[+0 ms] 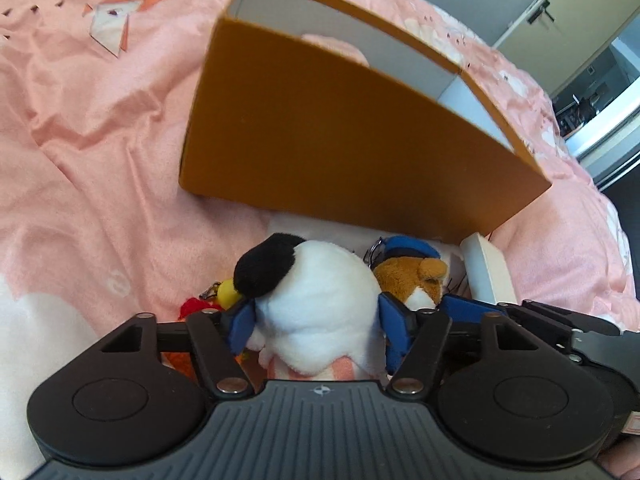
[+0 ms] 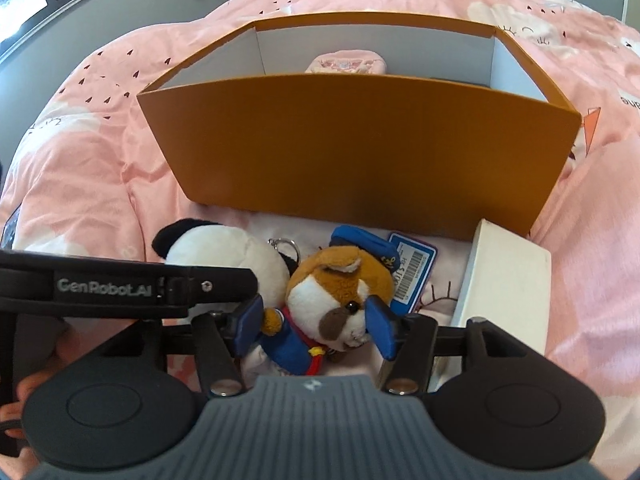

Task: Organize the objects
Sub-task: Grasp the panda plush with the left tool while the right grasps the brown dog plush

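An orange box (image 1: pixel 352 128) with a white inside stands open on the pink bed; it also shows in the right wrist view (image 2: pixel 360 140). A pink plush (image 2: pixel 346 62) lies inside it. My left gripper (image 1: pixel 316 326) has its blue pads against both sides of a white plush with a black ear (image 1: pixel 316 300), which also shows in the right wrist view (image 2: pixel 224 252). My right gripper (image 2: pixel 316 326) has its pads on both sides of a brown and white dog plush (image 2: pixel 336 292) in a blue cap and coat, with a barcode tag (image 2: pixel 412 268). The dog also shows in the left wrist view (image 1: pixel 416 276).
A white flat box (image 2: pixel 508 280) lies right of the dog plush, next to the orange box. A red and yellow plush (image 1: pixel 208 300) lies left of the white one. Rumpled pink bedding (image 1: pixel 100 140) surrounds everything. A door and a room opening are at the far right.
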### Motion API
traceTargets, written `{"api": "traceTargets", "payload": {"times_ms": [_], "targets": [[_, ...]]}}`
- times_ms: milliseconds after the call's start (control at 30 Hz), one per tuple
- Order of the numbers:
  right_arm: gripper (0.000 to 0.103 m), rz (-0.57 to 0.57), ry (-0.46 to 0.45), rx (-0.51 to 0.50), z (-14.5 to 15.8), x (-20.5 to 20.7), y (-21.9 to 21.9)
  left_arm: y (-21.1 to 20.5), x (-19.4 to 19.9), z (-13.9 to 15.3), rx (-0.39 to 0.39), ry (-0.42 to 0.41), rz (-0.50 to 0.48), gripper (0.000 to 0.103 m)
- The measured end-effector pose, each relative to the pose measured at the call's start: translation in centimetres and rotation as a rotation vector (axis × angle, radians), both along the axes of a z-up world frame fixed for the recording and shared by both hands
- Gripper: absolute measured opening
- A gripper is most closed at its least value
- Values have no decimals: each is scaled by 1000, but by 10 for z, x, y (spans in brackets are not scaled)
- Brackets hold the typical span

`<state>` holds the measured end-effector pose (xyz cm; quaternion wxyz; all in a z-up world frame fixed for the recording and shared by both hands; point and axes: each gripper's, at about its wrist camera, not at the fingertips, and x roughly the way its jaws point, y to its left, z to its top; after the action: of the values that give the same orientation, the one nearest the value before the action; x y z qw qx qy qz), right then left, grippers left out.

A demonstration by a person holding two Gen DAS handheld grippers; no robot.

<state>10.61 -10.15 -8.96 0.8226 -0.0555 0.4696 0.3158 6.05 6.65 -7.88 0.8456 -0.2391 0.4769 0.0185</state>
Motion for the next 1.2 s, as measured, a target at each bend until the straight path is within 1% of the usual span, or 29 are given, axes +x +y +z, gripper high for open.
{"api": "traceTargets", "payload": {"times_ms": [100, 167, 300, 333, 567, 600, 633, 700, 833, 933, 1200], "targets": [[60, 7, -14, -12, 0, 0, 5, 6, -9, 11, 33, -56, 43, 72], [62, 17, -28, -26, -1, -1, 9, 11, -11, 15, 43, -78, 60, 72], [65, 35, -54, -62, -5, 1, 20, 16, -8, 7, 35, -44, 67, 72], [68, 39, -59, -73, -6, 1, 23, 16, -8, 5, 36, -40, 64, 72], [70, 65, -97, -134, -13, 0, 36, 10, -7, 7, 79, -34, 27, 74], [70, 67, -104, -149, -15, 0, 38, 9, -7, 7, 82, -34, 26, 75], [69, 65, -118, -187, -18, -1, 41, 9, -7, 6, 81, -33, 27, 75], [70, 70, -129, -213, -23, -2, 45, 9, -7, 7, 76, -34, 28, 75], [68, 62, -131, -210, -22, -1, 43, 9, -7, 6, 67, -32, 32, 75], [65, 56, -129, -198, -20, -1, 40, 10, -7, 6, 74, -20, 22, 76], [66, 56, -109, -176, -11, -2, 31, 5, -7, 5, 112, 9, -16, 85]]}}
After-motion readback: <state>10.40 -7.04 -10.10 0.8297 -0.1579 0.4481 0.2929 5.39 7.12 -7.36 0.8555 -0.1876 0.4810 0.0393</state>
